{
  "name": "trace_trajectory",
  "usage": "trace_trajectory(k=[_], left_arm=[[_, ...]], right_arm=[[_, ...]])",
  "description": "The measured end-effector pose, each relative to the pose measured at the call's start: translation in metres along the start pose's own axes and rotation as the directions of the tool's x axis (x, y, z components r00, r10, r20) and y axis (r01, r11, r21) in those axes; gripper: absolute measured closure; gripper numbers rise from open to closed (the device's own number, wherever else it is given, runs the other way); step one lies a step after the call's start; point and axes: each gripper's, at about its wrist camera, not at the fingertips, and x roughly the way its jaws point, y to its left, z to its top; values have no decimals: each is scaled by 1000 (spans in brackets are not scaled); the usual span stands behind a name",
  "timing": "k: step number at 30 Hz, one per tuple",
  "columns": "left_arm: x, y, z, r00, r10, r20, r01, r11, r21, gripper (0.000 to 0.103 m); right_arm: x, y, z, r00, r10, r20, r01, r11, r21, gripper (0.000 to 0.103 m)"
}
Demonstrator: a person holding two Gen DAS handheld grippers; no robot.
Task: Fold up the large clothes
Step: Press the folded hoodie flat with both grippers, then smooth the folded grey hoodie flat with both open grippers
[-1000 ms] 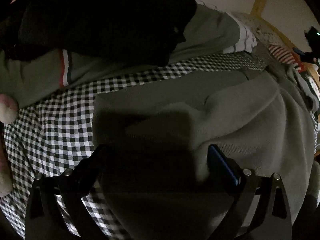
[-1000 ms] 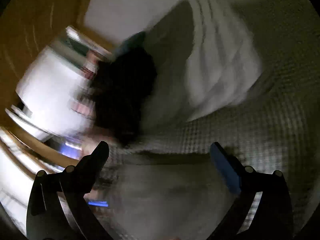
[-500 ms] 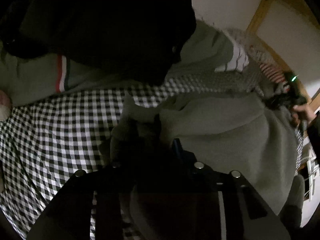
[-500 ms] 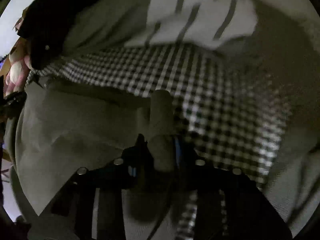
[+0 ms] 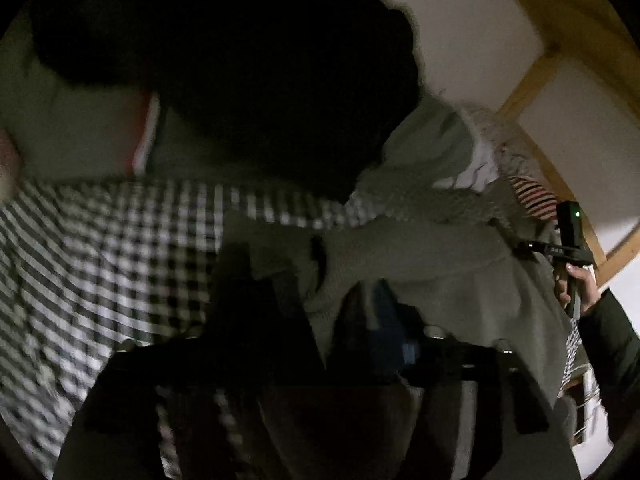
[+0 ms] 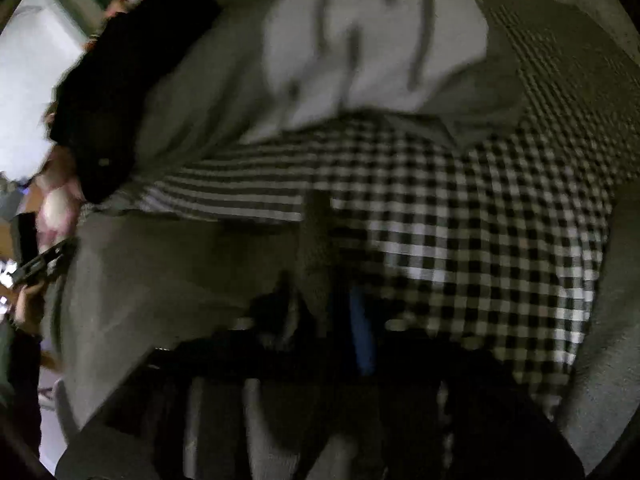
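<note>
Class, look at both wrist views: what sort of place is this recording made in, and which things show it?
Probably a bedroom: a checked bed sheet strewn with clothes, a grey sweater among them, and a wooden frame against a white wall.

Two grippers [image 5: 316,292] [image 6: 320,304], one grey garment [image 5: 440,264], one checked sheet [image 5: 100,248], one black garment [image 5: 240,60].

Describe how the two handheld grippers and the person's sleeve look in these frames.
Both grippers are black. The left gripper has angular linkage arms with silver bolts and one blue pad. The right gripper also has a blue pad; seen from the left wrist, its body carries a small green light. The sleeve is dark.
</note>
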Motion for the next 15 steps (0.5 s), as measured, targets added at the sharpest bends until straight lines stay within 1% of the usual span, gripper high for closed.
trace_trajectory(k=[1, 2, 3, 4, 5, 6, 8, 9, 10, 11, 12, 13, 14, 15], left_arm=[[-16, -4, -2, 1000, -2, 29, 2, 1000, 21, 14], [-30, -6, -5, 999, -10, 46, 8, 999, 37, 10], [-50, -12, -14, 999, -29, 46, 26, 998, 60, 9], [-56, -15, -21, 999, -38, 38, 35, 997, 69, 8], [-65, -19, -37, 999, -49, 13, 48, 995, 86, 7], [-66, -21, -53, 999, -43, -21, 45, 994, 99, 7], [-59, -21, -80, 997, -15, -80, 24, 994, 107, 7], [-53, -20, -89, 994, -41, -101, 51, 994, 95, 7], [-46, -19, -100, 987, -101, -127, 110, 992, 66, 7], [-39, -19, -108, 973, -176, -146, 183, 983, 29, 7], [-35, -21, -112, 964, -224, -145, 228, 974, 8, 7], [-33, -24, -116, 959, -255, -121, 257, 966, 0, 9], [-33, -25, -116, 961, -257, -102, 258, 966, -5, 43], [-34, -22, -115, 965, -250, -78, 249, 968, -31, 62]], right_arm=[[-12, 5, -3, 1000, 15, 14, -15, 1000, -19, 15], [-39, 10, -12, 998, 31, 49, -28, 997, -72, 9], [-59, 17, -23, 997, 33, 71, -25, 992, -121, 8], [-75, 21, -36, 997, 36, 75, -24, 988, -153, 8], [-84, 22, -49, 997, 41, 62, -30, 986, -162, 8], [-87, 22, -62, 999, 44, 32, -38, 986, -162, 8], [-81, 16, -95, 998, 41, -38, -46, 988, -145, 8], [-76, 14, -106, 996, 52, -69, -61, 988, -138, 8], [-70, 13, -115, 993, 72, -93, -83, 988, -128, 17], [-64, 11, -125, 988, 115, -102, -126, 986, -110, 34], [-60, 11, -132, 981, 167, -100, -176, 981, -88, 65], [-55, 9, -134, 985, 154, -82, -160, 984, -79, 69], [-52, 7, -137, 987, 155, -52, -158, 986, -63, 75], [-56, 3, -140, 981, 195, -20, -195, 980, -29, 83]])
